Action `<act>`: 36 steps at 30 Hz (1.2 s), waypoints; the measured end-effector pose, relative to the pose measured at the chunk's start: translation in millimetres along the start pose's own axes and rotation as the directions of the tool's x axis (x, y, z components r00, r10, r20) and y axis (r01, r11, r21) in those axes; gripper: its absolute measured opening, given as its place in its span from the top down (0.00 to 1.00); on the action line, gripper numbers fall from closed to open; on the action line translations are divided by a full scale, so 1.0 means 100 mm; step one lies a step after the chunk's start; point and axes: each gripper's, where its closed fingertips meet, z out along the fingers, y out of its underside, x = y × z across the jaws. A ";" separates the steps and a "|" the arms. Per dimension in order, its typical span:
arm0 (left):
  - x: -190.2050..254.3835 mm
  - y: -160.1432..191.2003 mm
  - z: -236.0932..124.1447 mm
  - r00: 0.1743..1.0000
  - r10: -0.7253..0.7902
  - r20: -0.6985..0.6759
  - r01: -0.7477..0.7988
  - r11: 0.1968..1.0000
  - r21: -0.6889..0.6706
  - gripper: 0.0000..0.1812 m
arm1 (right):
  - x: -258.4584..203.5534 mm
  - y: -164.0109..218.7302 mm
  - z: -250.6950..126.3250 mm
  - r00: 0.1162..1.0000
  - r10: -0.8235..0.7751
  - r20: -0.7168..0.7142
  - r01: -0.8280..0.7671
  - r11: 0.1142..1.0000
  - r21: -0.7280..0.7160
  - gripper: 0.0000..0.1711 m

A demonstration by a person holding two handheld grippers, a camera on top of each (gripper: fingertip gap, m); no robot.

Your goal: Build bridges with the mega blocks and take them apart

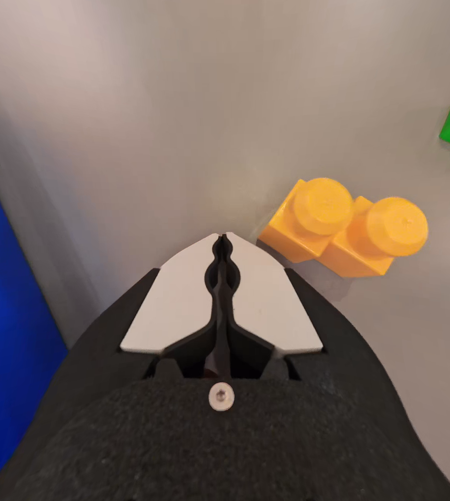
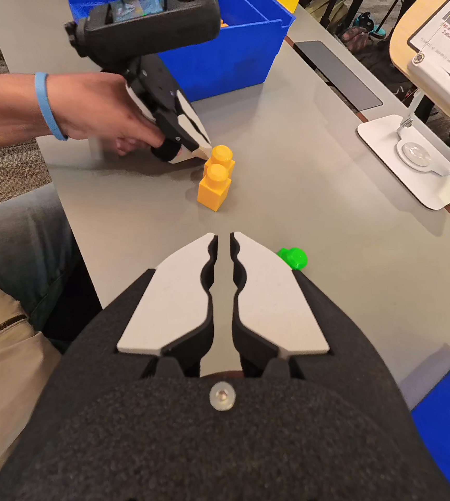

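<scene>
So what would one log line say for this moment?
left gripper: shut, empty, tip beside yellow block | right gripper: slightly open, empty | green block: on table

Left hand-held gripper closed, right hand-held gripper slightly parted

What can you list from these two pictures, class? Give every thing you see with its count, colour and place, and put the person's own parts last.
Yellow block: one, two studs, standing on the grey table near its middle.
Green block: one, only partly seen, on the table just right of the right claw.
Blue bin: one, at the far end of the table; another blue patch sits bottom right.
Table: one, grey.
Stand with a printed sheet: one, white base, far right.
Dark flat panel: one, set in the table beyond.
Left claw: shut, empty, tip beside the yellow block.
Right claw: open, empty.
Left hand: blue wristband.
</scene>
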 end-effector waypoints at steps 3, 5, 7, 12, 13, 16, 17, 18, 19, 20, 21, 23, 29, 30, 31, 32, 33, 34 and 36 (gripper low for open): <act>0.05 -0.03 0.03 0.999 0.006 -0.036 -0.006 1.000 0.001 1.00 | 0.00 0.01 0.01 1.000 0.002 0.001 -0.002 1.000 -0.001 0.95; 0.11 -0.04 0.04 0.998 0.036 -0.052 -0.036 0.999 0.005 1.00 | 0.01 0.02 0.02 1.000 0.002 0.002 -0.002 1.000 -0.005 0.95; 0.13 -0.04 0.04 0.997 0.058 -0.052 -0.058 0.998 0.001 1.00 | 0.01 0.03 0.02 1.000 0.004 0.001 -0.004 1.000 -0.008 0.95; 0.21 -0.06 0.06 0.993 0.089 -0.082 -0.089 0.996 0.000 1.00 | 0.02 0.04 0.02 1.000 0.005 0.000 -0.005 1.000 -0.010 0.95; 0.21 -0.06 0.06 0.992 0.099 -0.079 -0.100 0.995 -0.001 1.00 | 0.02 0.04 0.02 1.000 0.006 -0.001 -0.006 1.000 -0.009 0.95; 0.11 -0.15 0.03 0.994 0.108 -0.027 -0.107 0.994 0.019 1.00 | 0.04 0.05 0.01 1.000 0.009 -0.005 -0.009 1.000 -0.010 0.95; 0.10 -0.18 0.02 0.995 0.098 -0.032 -0.097 0.995 0.028 1.00 | 0.04 0.05 0.01 1.000 0.010 -0.005 -0.010 1.000 -0.009 0.95; 0.12 -0.19 0.01 0.995 0.085 -0.053 -0.084 0.996 0.022 1.00 | 0.04 0.05 0.01 1.000 0.011 -0.005 -0.011 1.000 -0.009 0.95; 0.16 -0.20 0.00 0.993 0.078 -0.087 -0.077 0.997 0.017 1.00 | 0.04 0.04 0.01 1.000 0.011 -0.005 -0.011 1.000 -0.008 0.95; 0.23 -0.19 -0.01 0.989 0.078 -0.126 -0.077 0.997 0.014 1.00 | 0.04 0.04 0.01 1.000 0.011 -0.005 -0.011 1.000 -0.008 0.95; 0.26 -0.17 -0.01 0.987 0.079 -0.136 -0.078 0.997 0.010 1.00 | 0.04 0.04 0.01 1.000 0.009 -0.004 -0.009 1.000 -0.009 0.95; 0.28 -0.15 -0.02 0.987 0.093 -0.131 -0.093 0.996 0.009 1.00 | 0.03 0.05 0.01 1.000 0.007 -0.004 -0.007 1.000 -0.011 0.95; 0.41 -0.10 -0.09 0.982 0.093 -0.164 -0.093 0.996 0.011 1.00 | 0.03 0.05 0.02 1.000 0.007 -0.002 -0.007 1.000 -0.012 0.95; 0.42 -0.09 -0.10 0.982 0.099 -0.162 -0.098 0.995 0.011 1.00 | 0.03 0.05 0.02 1.000 0.008 0.000 -0.008 1.000 -0.012 0.95; 0.43 -0.08 -0.10 0.981 0.099 -0.165 -0.099 0.995 0.008 1.00 | 0.03 0.05 0.03 1.000 0.008 0.000 -0.008 1.000 -0.012 0.95; 0.46 -0.08 -0.12 0.980 0.099 -0.175 -0.098 0.995 0.011 1.00 | 0.03 0.05 0.03 1.000 0.007 0.000 -0.007 1.000 -0.011 0.95; 0.49 -0.06 -0.12 0.978 0.100 -0.184 -0.100 0.995 0.009 1.00 | 0.02 0.05 0.03 1.000 0.007 0.000 -0.007 1.000 -0.011 0.95; 0.51 -0.04 -0.13 0.977 0.109 -0.182 -0.110 0.994 0.004 1.00 | 0.02 0.05 0.03 1.000 0.007 0.001 -0.007 1.000 -0.012 0.95; 0.51 -0.03 -0.14 0.978 0.120 -0.173 -0.121 0.993 0.005 1.00 | 0.02 0.05 0.03 1.000 0.006 0.000 -0.006 1.000 -0.012 0.95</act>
